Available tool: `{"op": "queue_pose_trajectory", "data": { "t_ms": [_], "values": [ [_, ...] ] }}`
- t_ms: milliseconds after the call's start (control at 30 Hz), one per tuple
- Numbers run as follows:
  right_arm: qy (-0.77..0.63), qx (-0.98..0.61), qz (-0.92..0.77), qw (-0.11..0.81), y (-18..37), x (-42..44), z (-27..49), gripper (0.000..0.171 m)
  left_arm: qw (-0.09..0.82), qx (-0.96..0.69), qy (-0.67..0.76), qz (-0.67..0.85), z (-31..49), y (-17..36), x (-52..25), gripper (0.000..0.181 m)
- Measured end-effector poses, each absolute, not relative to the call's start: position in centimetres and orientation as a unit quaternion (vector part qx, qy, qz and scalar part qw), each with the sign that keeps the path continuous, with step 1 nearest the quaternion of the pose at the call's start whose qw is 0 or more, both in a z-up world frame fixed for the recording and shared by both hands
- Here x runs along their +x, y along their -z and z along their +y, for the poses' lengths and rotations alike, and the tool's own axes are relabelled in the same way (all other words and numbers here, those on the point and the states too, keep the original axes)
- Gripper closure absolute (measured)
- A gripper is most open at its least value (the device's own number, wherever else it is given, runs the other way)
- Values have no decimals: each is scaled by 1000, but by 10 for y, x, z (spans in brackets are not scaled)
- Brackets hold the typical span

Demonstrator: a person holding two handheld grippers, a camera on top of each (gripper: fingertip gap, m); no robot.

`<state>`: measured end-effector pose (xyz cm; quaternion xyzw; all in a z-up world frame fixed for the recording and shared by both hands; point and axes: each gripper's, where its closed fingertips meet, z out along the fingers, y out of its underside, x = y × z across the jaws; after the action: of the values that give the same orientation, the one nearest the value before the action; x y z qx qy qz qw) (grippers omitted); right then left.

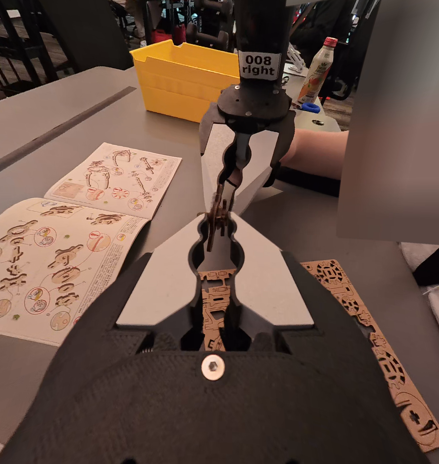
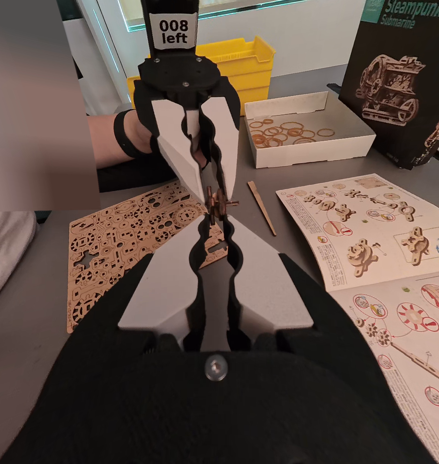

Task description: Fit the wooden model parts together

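Observation:
A small dark wooden gear assembly (image 1: 216, 213) with a short axle is held in the air above the grey table, between both grippers. My left gripper (image 1: 214, 218) is shut on its lower part, and a gear hangs down between its fingers. My right gripper (image 1: 224, 198) comes from the far side and is shut on the upper part. In the right wrist view the assembly (image 2: 217, 204) sits between my right gripper (image 2: 216, 218) below and the left gripper (image 2: 214, 198) above. The axle sticks out to the right. I cannot tell which single pieces each gripper pinches.
A plywood parts sheet (image 1: 379, 351) (image 2: 112, 246) lies under the grippers. An open instruction booklet (image 1: 50, 263) (image 2: 364, 226), a yellow bin (image 1: 183, 80), a white tray (image 2: 313, 155) of rubber bands, a black kit box (image 2: 394, 88), a wooden stick (image 2: 262, 208) and a bottle (image 1: 316, 70) are around. The grippers are tip to tip, or close to it.

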<state>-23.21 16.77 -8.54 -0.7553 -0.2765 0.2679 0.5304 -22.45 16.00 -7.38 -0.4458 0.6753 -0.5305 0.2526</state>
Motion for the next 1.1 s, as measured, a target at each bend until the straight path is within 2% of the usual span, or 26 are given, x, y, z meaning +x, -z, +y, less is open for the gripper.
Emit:
{"op": "queue_pose_trajectory", "data": {
  "t_ms": [400,567,767,1100],
  "values": [
    [-276,-756,-274,527,88,-234,168,162,246,-447,522,684,160,77,-226,169],
    [-244,-763,-281,528,95,-229,172,149,252,-452,515,683,168,75,-227,170],
    [-224,-773,-279,523,107,-219,177,146,271,-487,481,677,206,77,-236,170],
    [-144,-791,-295,516,123,-209,190,146,203,-576,384,692,248,96,-282,169]
  ]
}}
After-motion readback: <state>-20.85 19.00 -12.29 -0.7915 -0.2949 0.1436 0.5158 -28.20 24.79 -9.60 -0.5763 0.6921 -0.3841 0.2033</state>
